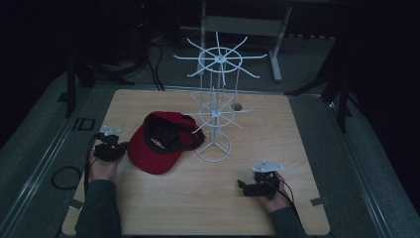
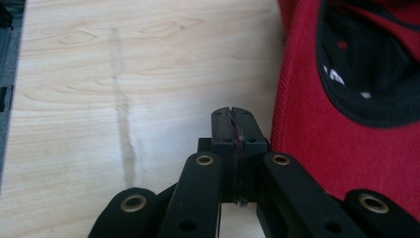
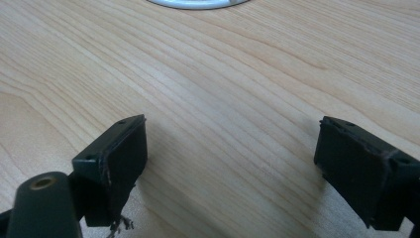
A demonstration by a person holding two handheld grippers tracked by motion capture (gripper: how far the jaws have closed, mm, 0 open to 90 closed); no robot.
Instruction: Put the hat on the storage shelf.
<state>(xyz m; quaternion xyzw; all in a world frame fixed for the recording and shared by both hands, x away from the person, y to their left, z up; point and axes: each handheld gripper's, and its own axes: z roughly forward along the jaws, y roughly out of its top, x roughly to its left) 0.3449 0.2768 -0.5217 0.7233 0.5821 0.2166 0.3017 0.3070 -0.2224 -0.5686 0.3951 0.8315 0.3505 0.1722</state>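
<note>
High view first: your left hand (image 1: 101,168) holds the left gripper (image 1: 110,148) at the table's (image 1: 208,213) left edge, just beside the cap (image 1: 158,144), which lies upside down on the wood with its red brim toward you and its dark lining showing. The rack (image 1: 215,106), a white wire stand with two tiers of spokes on a ring base, stands right of the cap, and the cap's back edge sits close against the base, though you cannot tell from here whether they touch. Your right hand (image 1: 275,196) holds the right gripper (image 1: 250,187) low on the table near its right front, well apart from the cap and the rack. In the left gripper view your left gripper (image 2: 233,126) has its jaws pressed together with nothing between them, tips over bare wood, and the cap's (image 2: 307,139) red cloth runs just beside them on the right. In the right gripper view your right gripper (image 3: 233,158) has its jaws spread wide and empty over the table (image 3: 208,89), and a curve of the rack's (image 3: 198,4) white base shows at the top edge. A dark cable loop (image 1: 66,177) lies on the grey surface left of the table.
</note>
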